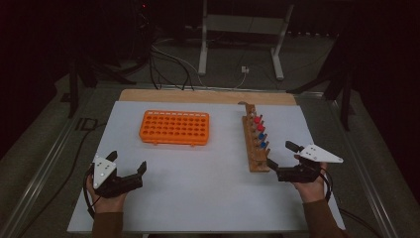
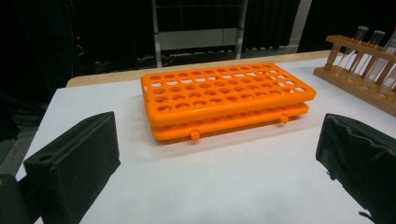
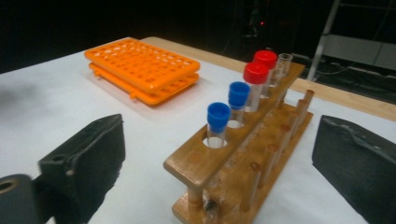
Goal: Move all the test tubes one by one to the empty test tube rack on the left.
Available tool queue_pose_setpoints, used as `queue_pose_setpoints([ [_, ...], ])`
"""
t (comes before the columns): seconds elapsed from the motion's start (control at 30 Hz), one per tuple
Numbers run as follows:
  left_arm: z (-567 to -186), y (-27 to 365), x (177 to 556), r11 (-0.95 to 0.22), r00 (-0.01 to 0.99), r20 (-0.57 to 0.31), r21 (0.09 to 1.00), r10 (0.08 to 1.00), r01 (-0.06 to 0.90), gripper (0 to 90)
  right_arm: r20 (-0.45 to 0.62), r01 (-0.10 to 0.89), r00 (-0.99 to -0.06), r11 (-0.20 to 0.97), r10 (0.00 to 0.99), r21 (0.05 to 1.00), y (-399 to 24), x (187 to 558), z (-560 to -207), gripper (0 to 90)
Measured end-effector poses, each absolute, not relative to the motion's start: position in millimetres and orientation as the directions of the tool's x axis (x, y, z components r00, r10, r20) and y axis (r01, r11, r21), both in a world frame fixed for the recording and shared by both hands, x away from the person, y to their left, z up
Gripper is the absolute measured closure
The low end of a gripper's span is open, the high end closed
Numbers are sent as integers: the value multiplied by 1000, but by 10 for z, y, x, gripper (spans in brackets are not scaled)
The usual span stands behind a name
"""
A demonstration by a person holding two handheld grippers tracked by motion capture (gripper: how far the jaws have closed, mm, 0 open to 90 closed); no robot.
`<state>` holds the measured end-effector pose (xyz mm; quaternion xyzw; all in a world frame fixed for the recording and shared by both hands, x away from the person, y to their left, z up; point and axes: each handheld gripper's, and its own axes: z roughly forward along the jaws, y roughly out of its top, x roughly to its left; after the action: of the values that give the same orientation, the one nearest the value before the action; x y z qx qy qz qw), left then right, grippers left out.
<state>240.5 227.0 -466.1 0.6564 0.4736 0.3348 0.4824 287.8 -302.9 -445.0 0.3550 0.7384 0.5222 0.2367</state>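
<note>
Dark floor with loose cables and a metal frame surrounds a white worktop (image 1: 198,188) with a bare wooden strip along its far edge. On the left half, toward the far side, lies an orange rack (image 1: 174,127) full of empty round holes, flat on the surface. On the right stands a wooden rack (image 1: 256,144), its long side running from near to far, holding tubes in a row: two blue-capped tubes (image 3: 218,116) nearest, then two red-capped tubes (image 3: 256,73), and an uncapped clear tube (image 3: 284,59) at the far end. The nearest hole of the wooden rack is unfilled. The left claw (image 1: 128,163) hovers near the front left corner of the worktop, well apart from the orange rack, its jaws spread wide with nothing between them; its view looks straight at that rack. The right claw (image 1: 279,154) sits just beside the near end of the wooden rack, jaws spread on either side of that end without pressing on it, gripping nothing.
</note>
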Motion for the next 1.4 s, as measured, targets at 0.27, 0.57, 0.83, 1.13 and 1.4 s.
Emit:
queue_pose_setpoints([
  [0.27,-4676,2237,2414,-96,334,-12,947,942,306,3,42,324,-665,238,746,916,-2882,3022,-4372,230],
  [0.57,-4683,2236,2418,-98,335,-12,946,942,309,3,16,346,-624,258,781,902,-2788,3147,-4467,465],
  [0.83,-4685,2228,2421,-98,339,-13,946,941,309,3,14,372,-621,279,783,885,-2730,3229,-4552,646],
  [1.13,-4689,2219,2427,-103,343,-11,945,939,312,3,8,386,-620,297,784,873,-2699,3285,-4622,733],
  [1.4,-4690,2201,2426,-110,351,-7,944,936,312,3,-3,387,-618,308,786,869,-2683,3287,-4622,759],
])
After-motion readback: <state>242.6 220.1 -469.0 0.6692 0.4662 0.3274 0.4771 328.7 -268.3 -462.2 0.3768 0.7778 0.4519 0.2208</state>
